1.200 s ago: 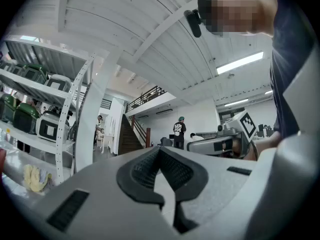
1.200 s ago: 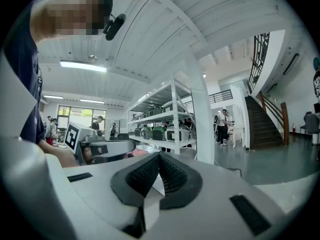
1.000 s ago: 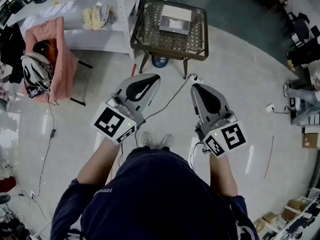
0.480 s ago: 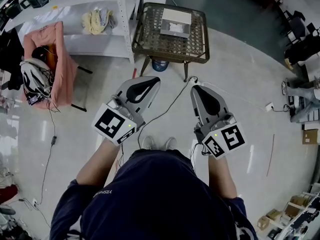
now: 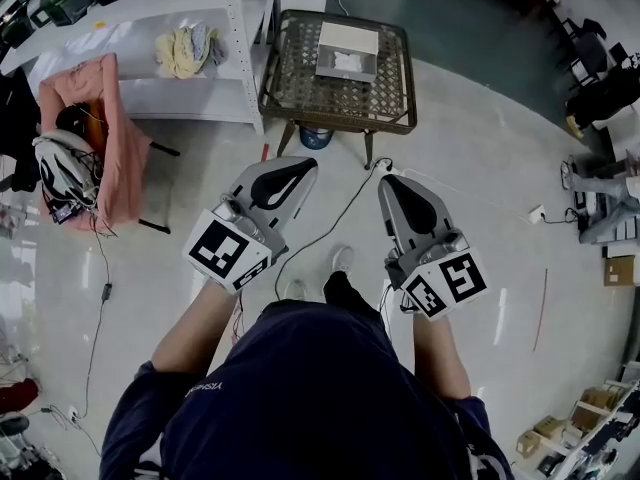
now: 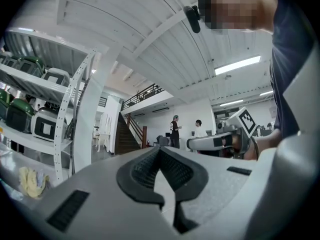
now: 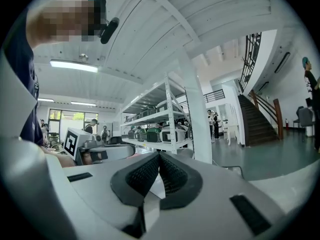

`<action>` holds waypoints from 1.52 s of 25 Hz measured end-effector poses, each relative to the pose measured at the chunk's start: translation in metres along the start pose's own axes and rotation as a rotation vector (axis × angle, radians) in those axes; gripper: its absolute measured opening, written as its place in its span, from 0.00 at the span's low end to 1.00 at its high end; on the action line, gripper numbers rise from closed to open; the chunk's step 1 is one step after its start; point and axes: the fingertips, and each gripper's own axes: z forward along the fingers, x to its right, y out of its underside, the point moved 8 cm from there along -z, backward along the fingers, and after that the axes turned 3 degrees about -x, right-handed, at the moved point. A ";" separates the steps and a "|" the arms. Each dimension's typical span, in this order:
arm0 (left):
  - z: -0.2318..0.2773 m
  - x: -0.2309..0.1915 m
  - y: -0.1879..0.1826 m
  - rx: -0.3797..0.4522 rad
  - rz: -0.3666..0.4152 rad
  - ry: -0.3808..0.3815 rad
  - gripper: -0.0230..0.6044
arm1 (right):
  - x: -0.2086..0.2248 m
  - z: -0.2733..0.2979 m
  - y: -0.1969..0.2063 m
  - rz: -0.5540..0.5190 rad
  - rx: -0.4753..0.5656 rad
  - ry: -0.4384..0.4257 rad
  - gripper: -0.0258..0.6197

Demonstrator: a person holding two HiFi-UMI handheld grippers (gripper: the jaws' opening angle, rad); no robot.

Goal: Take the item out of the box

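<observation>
Head view: the left gripper (image 5: 303,166) and the right gripper (image 5: 388,181) are held side by side above the floor, pointing forward, each with its jaws pressed together and nothing between them. The box (image 5: 349,38) sits well ahead of both tips, roughly on the line between them, on a wicker table (image 5: 300,93), with a pale item (image 5: 347,63) lying inside it. A white shelf rack (image 5: 150,58) stands ahead and to the left of the left gripper.

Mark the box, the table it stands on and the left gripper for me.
box (image 5: 348,37): head view, on its pale far side.
lattice-top table (image 5: 300,80): head view, on bare tabletop left of the box.
left gripper (image 5: 309,164): head view, at the closed tips.
</observation>
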 end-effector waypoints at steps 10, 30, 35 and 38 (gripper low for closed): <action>0.073 -0.037 0.012 -0.042 -0.008 -0.046 0.04 | 0.081 0.041 0.005 0.031 -0.005 -0.048 0.08; 0.265 -0.093 0.019 -0.095 -0.026 -0.154 0.04 | 0.282 0.100 0.007 0.081 -0.059 -0.171 0.08; 0.287 -0.107 0.024 -0.113 -0.034 -0.151 0.04 | 0.305 0.116 0.006 0.083 -0.069 -0.171 0.08; 0.298 -0.124 0.030 -0.119 -0.046 -0.149 0.04 | 0.315 0.131 0.007 0.083 -0.082 -0.169 0.08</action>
